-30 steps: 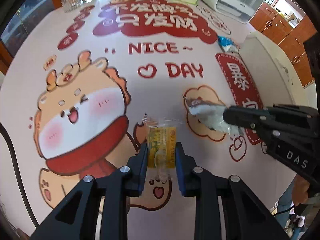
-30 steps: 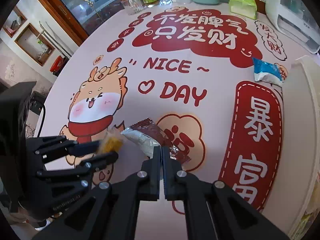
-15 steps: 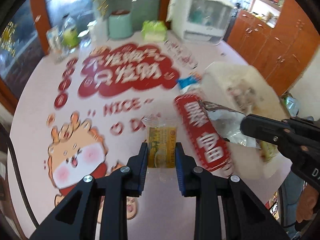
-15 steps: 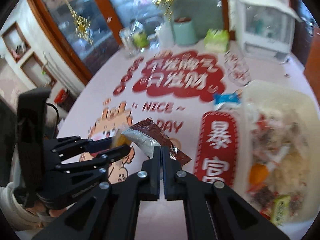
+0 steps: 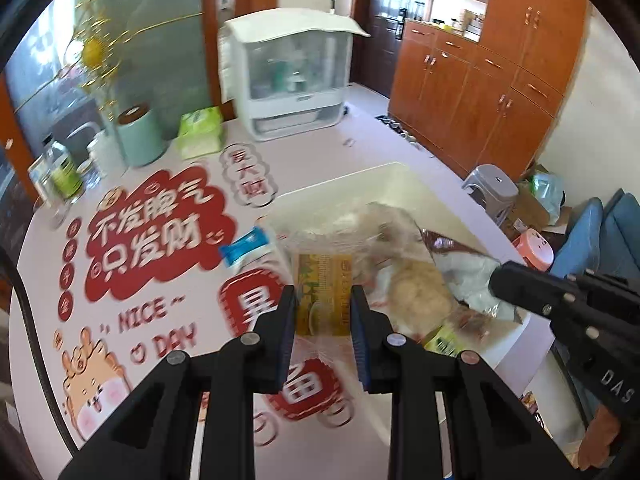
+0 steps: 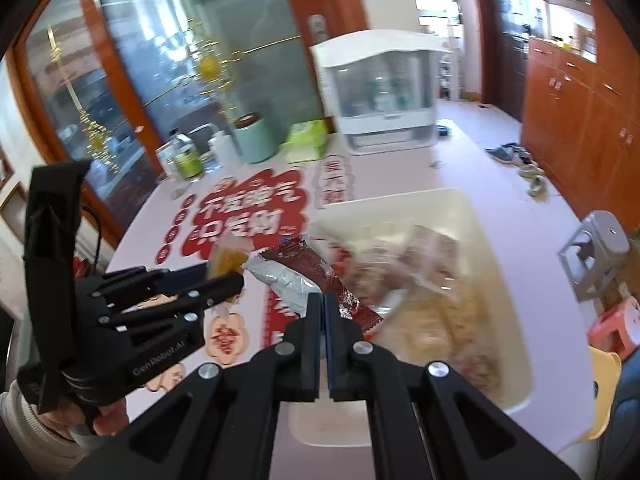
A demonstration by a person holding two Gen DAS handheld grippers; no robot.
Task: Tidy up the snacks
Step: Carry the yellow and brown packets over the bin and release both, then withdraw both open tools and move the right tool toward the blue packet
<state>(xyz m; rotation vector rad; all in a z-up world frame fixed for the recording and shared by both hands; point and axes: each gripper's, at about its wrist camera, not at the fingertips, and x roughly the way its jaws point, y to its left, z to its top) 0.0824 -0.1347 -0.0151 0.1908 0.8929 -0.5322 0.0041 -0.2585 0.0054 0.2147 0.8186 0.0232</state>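
Note:
My left gripper (image 5: 323,300) is shut on a yellow snack packet (image 5: 323,286) in clear wrap, held in the air at the near left edge of the white bin (image 5: 360,178). My right gripper (image 6: 323,304) is shut on a brown and silver snack packet (image 6: 308,270), which hangs just left of the white bin (image 6: 420,200). The bin holds several wrapped snacks. In the left wrist view the right gripper (image 5: 496,280) comes in from the right with its brown and silver packet (image 5: 464,258) over the bin. In the right wrist view the left gripper (image 6: 226,276) carries the yellow packet (image 6: 228,258).
A blue and white packet (image 5: 248,246) lies on the printed tablecloth (image 5: 148,236) beside the bin. At the table's far side stand a mint canister (image 5: 140,138), a green tissue pack (image 5: 200,132), bottles (image 5: 60,172) and a white appliance (image 5: 292,76). Stools (image 6: 596,248) and wooden cabinets (image 5: 500,76) are beyond the table.
Both grippers rose and swung right from the cartoon-printed middle of the table to the white bin, each still holding its packet. The bin's contents came into view.

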